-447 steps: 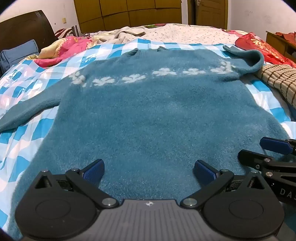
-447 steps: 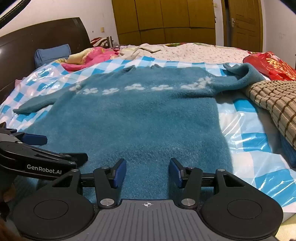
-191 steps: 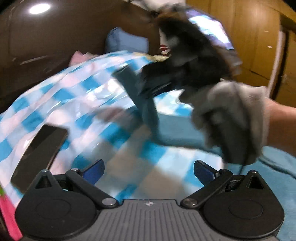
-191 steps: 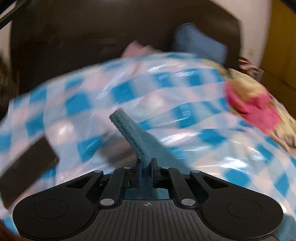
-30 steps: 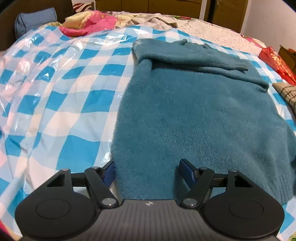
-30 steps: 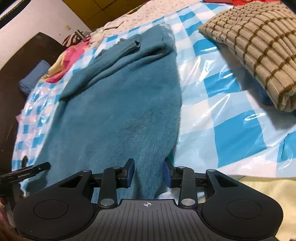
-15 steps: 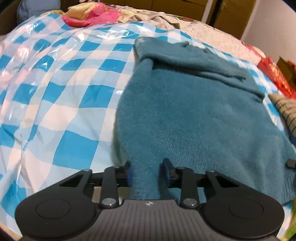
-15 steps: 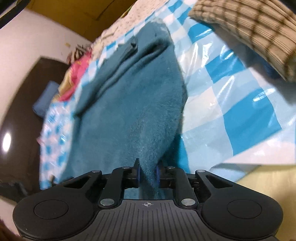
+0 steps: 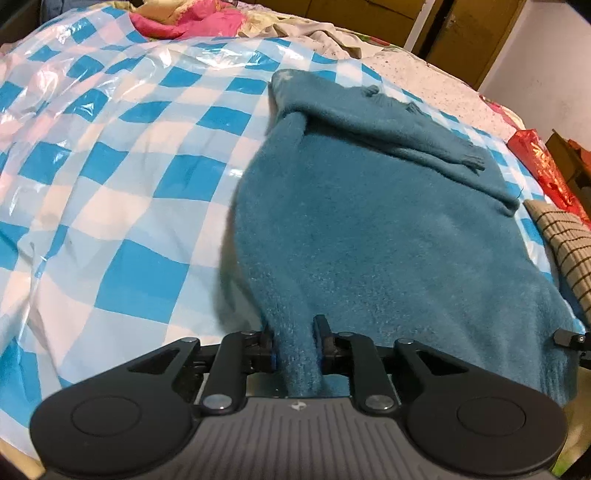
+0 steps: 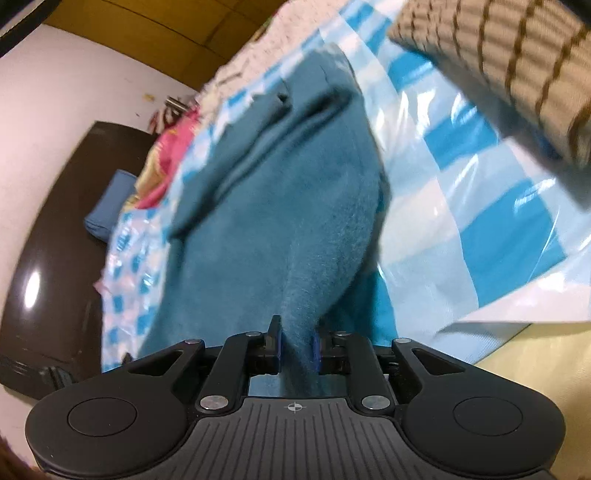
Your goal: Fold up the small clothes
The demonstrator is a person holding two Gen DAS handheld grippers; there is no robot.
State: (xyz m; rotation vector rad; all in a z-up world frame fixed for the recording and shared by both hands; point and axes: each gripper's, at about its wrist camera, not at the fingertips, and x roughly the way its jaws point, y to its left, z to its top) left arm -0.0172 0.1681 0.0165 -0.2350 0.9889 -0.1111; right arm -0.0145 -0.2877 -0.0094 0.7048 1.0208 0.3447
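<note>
A fluffy teal sweater (image 9: 388, 240) lies on the bed with both sleeves folded across its far end. At the sweater's near-left hem corner, my left gripper (image 9: 295, 332) is shut on a bunched ridge of the fabric. In the right wrist view the sweater (image 10: 288, 203) rises into a pinched fold at its near-right hem corner. My right gripper (image 10: 297, 332) grips that fold, its pads pressing the fabric while its jaws are opening slightly. That view is tilted. A black tip of the right gripper (image 9: 569, 338) shows at the right edge of the left wrist view.
A blue-and-white checked plastic sheet (image 9: 129, 184) covers the bed. A beige striped cloth (image 9: 569, 240) lies right of the sweater. Pink bedding (image 9: 184, 18) and a red bag (image 9: 543, 162) sit farther back. A dark headboard (image 10: 55, 221) and blue pillow (image 10: 110, 206) are at the left.
Both grippers have closed from open onto the sweater's near hem, and the fabric now bunches up between their pads. The right wrist view has rolled to a tilt.
</note>
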